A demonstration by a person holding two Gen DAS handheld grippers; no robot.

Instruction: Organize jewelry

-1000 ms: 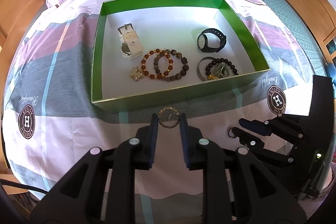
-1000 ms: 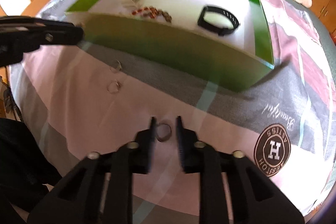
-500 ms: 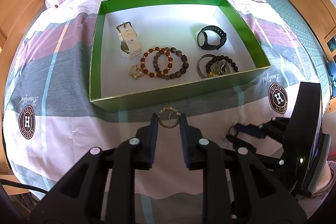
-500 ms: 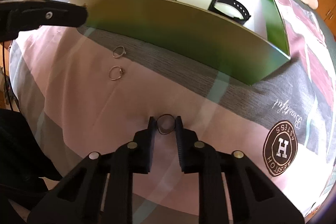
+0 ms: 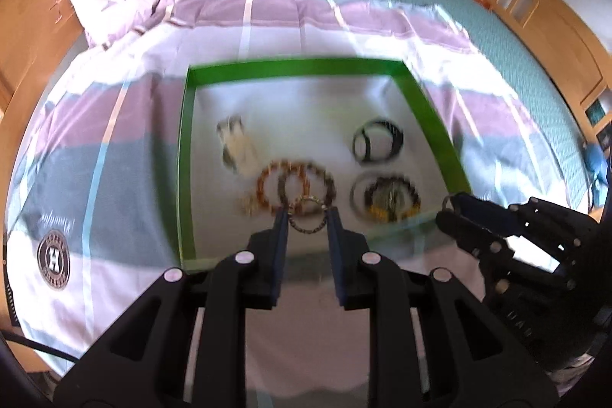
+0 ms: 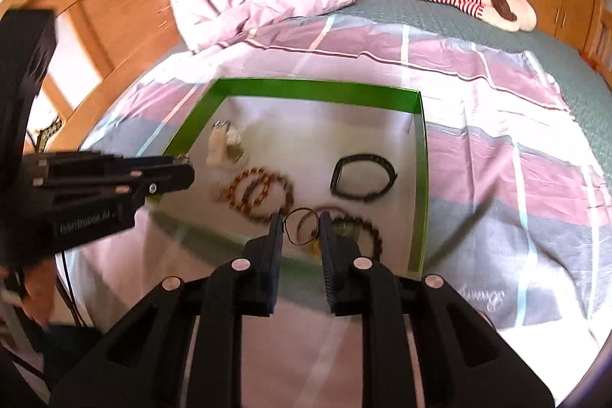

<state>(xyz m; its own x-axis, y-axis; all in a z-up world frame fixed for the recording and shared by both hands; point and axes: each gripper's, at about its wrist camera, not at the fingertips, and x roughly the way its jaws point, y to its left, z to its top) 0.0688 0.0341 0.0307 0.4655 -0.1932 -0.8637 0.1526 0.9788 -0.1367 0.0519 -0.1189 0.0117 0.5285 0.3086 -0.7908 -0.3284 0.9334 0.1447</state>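
Two hand-held tongs carried jewelry above a bed toward an open green box (image 5: 185, 155) resting on the striped bedspread (image 5: 114, 109). The left tongs (image 5: 306, 221) were clamped on a small beaded ring (image 5: 306, 217), pinched across its width at the fingertips, in front of the box's near wall. The right tongs (image 6: 300, 228), whose jaws had just been closing, gripped a thin dark ring (image 6: 302, 226) in the same manner, a loop of fine wire or band held edge-on at opposite sides. Inside the box lay a white watch (image 5: 237, 148), a pair of brown bead bracelets (image 5: 294, 186), a black watch (image 5: 378, 140) and a dark bead bracelet (image 5: 386, 199), each apart from the walls. Both views were blurred, so finer detail of the rings could not be told. Judged from their size, both rings would be very light, stiff and smooth; a hard round rim offers the pads only narrow contact, so it could pivot or slip out if the hold loosened. The best hold appeared to be the present one, across the widest part, squarely between the pads. Release would suit a bare patch of the box floor, low enough that the rings would not bounce or roll.
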